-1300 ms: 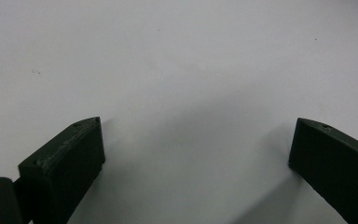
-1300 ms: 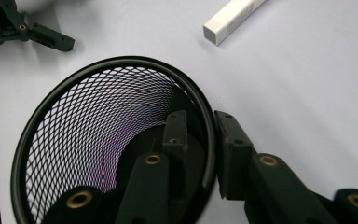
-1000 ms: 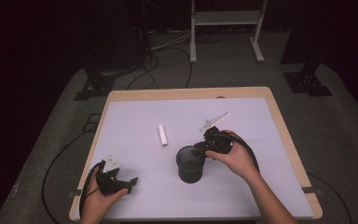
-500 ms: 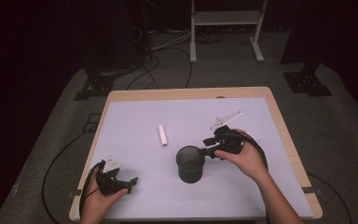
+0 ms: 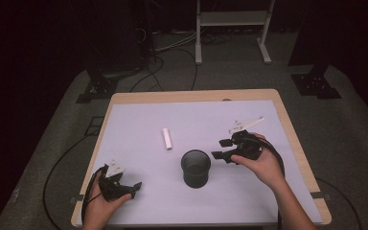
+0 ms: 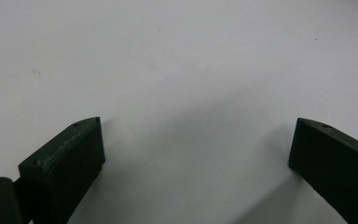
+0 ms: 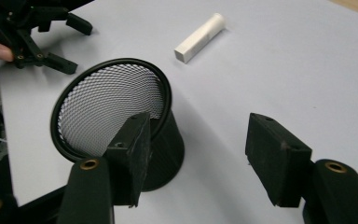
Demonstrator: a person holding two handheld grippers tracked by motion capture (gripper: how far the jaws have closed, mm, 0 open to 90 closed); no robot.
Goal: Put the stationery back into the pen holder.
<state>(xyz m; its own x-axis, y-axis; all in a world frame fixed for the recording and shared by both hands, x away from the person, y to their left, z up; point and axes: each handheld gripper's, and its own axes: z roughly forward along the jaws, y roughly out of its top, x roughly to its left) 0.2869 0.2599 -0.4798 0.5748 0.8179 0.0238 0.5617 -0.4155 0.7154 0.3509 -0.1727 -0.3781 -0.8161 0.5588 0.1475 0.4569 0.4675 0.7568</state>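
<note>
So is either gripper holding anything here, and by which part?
Nothing is held. The left gripper and right gripper are both open; the mesh cup stands free.

White-topped table [image 5: 139, 120] w/ mesh cup [image 5: 195, 167], prob. chalk stick [image 5: 166, 138]

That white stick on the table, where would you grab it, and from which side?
Grip the white stick across its narrow middle, coming straight down from above. It lies flat on the table with bare surface along both long sides, so the jaws likely fit astride it there.

Cup [image 5: 195, 167] mid-table [image 5: 139, 103], stick [image 5: 166, 138] behind-left, right tool [image 5: 222, 149] beside cup.
</note>
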